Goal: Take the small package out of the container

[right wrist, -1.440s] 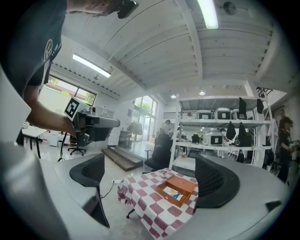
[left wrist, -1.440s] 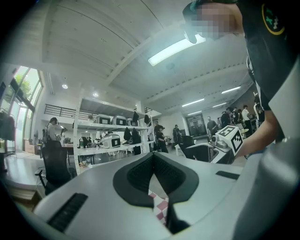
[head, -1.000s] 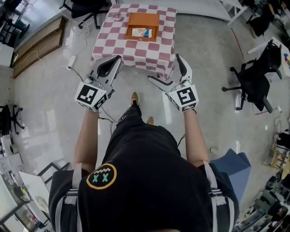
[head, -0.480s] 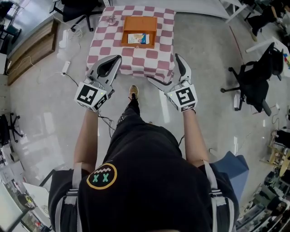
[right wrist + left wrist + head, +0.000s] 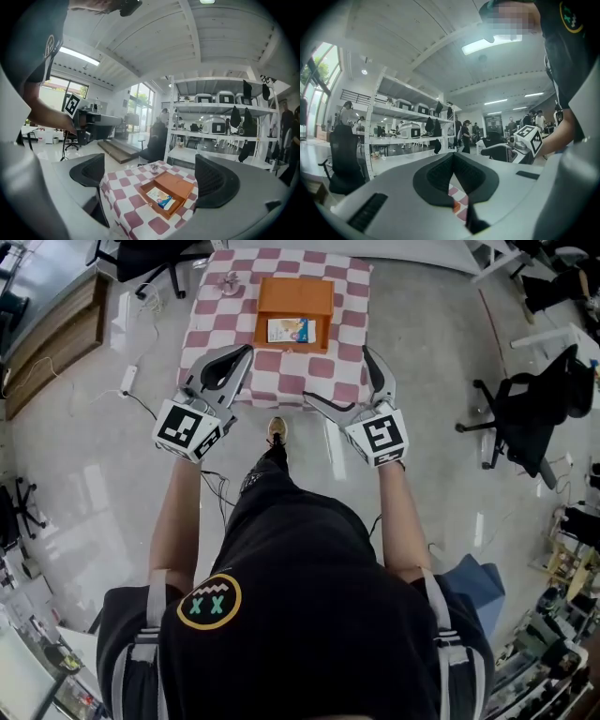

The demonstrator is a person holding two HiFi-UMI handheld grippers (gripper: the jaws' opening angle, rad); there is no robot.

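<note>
An open orange box [image 5: 294, 307] sits on a table with a pink-and-white checkered cloth [image 5: 281, 371], ahead of me in the head view. A small white and blue package [image 5: 289, 330] lies inside the box. Both grippers hang in the air short of the table's near edge. My left gripper [image 5: 245, 351] is shut with nothing in it, its pads meeting [image 5: 453, 161]. My right gripper [image 5: 339, 379] stands open and empty. Between its jaws, the right gripper view [image 5: 150, 176] shows the box [image 5: 169, 188] and the package [image 5: 161, 198].
A small metal object [image 5: 230, 281] stands on the table's far left corner. A black office chair [image 5: 525, 404] is to the right, and a wooden platform [image 5: 52, 334] and floor cables [image 5: 131, 381] to the left. A person's foot [image 5: 277, 432] is near the table. Shelving [image 5: 220, 117] stands behind.
The table and box have drawn closer and lower in the head view as the person walks toward them. Both grippers keep the same pose.
</note>
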